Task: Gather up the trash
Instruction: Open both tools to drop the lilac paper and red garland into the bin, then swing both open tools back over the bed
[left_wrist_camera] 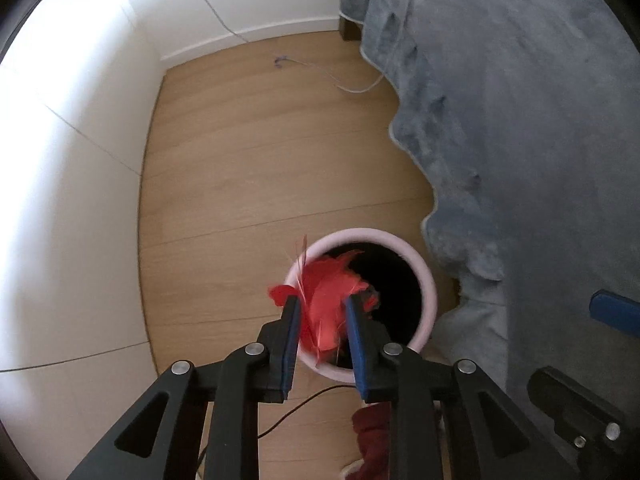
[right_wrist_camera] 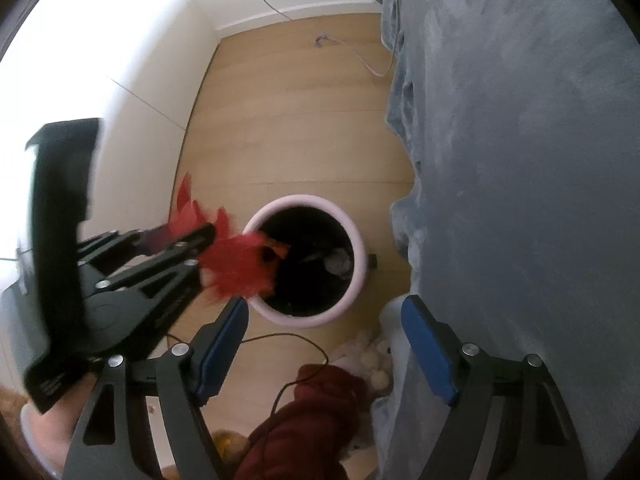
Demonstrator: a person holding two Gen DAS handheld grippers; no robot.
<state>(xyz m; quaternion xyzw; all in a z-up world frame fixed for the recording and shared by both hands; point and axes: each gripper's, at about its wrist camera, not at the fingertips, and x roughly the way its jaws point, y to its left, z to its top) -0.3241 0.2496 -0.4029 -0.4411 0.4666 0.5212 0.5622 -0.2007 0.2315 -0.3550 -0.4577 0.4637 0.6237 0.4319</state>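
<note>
The left claw (left_wrist_camera: 320,304) is pointing straight down over the near rim of the pink bin (left_wrist_camera: 424,280), which is standing on the wooden floor (left_wrist_camera: 248,152) just beside the hanging edge of a grey blanket (left_wrist_camera: 520,120). A bunch of red feathers (left_wrist_camera: 324,300) is sitting between the left claw's blue pads (left_wrist_camera: 291,344). The pads are standing a little apart, and the blur makes it impossible to tell whether they are pressing on the feathers or letting them go. The feathers are hanging over the bin's near-left rim, partly above its dark opening.

The right claw (right_wrist_camera: 324,336) is released, its pads spread wide with nothing between them, and it is hovering over the near side of the bin. Inside the bin, against its far-right wall, a pale crumpled wad (right_wrist_camera: 339,263) is lying. Near the bin, on its near side, a thin black cable (right_wrist_camera: 280,338) is trailing across the floor beside a dark red garment (right_wrist_camera: 316,420). Beyond the bin, a pale cord (left_wrist_camera: 352,88) is running from the blanket toward the white wall (left_wrist_camera: 80,140).
</note>
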